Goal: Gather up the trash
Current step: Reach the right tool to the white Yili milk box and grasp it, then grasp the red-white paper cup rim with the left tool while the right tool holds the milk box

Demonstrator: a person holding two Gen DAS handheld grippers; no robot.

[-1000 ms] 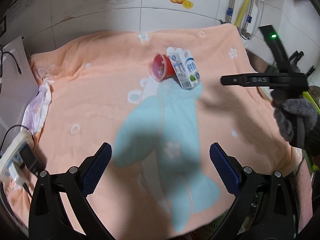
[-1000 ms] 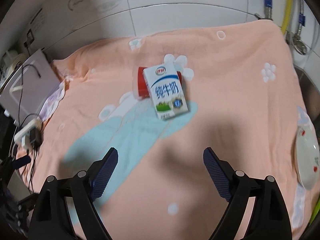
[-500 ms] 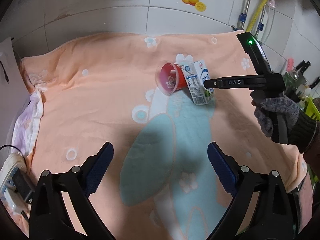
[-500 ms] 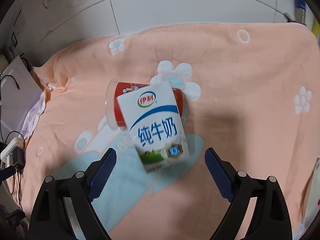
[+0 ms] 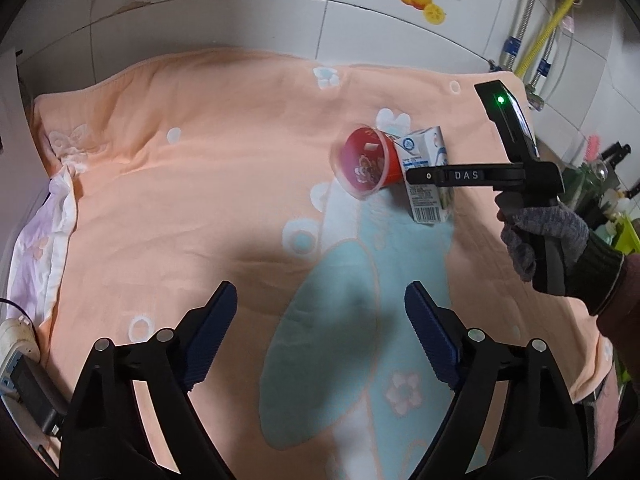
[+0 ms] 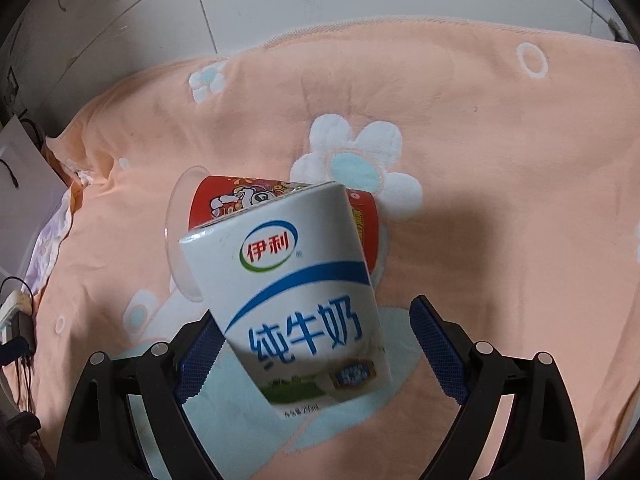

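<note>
surface: a peach towel point(image 5: 200, 208) with white flowers and a pale blue cartoon shape, spread beneath both tools and reaching back to a white tiled wall point(image 5: 240, 12).
milk carton point(image 6: 292, 304): white and blue, lying on its side on the towel, its near end between the right tool's two blue pads; the left pad looks tucked against or behind the carton's edge, the right pad stands clear of it.
red cup point(image 6: 280, 208): a red printed plastic cup on its side, touching the carton's far end, clear rim pointing left of the right tool.
right gripper point(image 6: 320, 356): jaws spread wide around the carton, not yet closed on it.
left gripper point(image 5: 320, 332): jaws spread wide, nothing between them, hovering over the towel; carton and cup lie ahead and to its right.
right hand point(image 5: 548, 244): in a grey knit glove, gripping the right tool's handle, to the right of the left tool.
far left: a white power strip point(image 5: 16, 332) at the towel's edge.
</note>
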